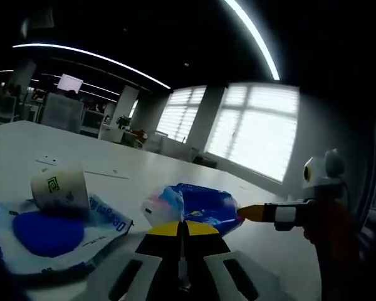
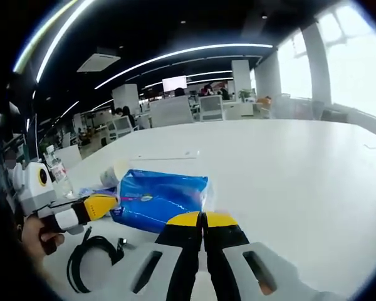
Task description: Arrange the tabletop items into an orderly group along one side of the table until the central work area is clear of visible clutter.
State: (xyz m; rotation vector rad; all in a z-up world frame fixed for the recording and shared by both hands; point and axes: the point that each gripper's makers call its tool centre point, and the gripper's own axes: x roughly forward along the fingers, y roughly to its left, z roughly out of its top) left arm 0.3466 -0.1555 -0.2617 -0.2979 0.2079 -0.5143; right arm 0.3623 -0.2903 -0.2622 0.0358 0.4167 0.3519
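A blue plastic packet (image 1: 200, 210) (image 2: 160, 197) lies on the white table (image 2: 288, 169). My left gripper (image 1: 182, 227) is shut with its yellow tips at the packet's near edge, apparently pinching it. In the right gripper view it (image 2: 106, 204) comes in from the left and meets the packet's left corner. My right gripper (image 2: 202, 218) is shut at the packet's right corner. It (image 1: 245, 213) reaches in from the right in the left gripper view, its tip on the packet's end. A white paper cup (image 1: 59, 188) lies on its side on a white and blue wrapper (image 1: 47, 233).
A coiled black cable (image 2: 91, 257) lies near the table's front, below a person's hand (image 2: 32, 241). A water bottle (image 2: 56, 170) stands at the left. A thin white strip (image 2: 166, 155) lies farther back. Office desks and chairs (image 2: 210, 106) stand beyond the table.
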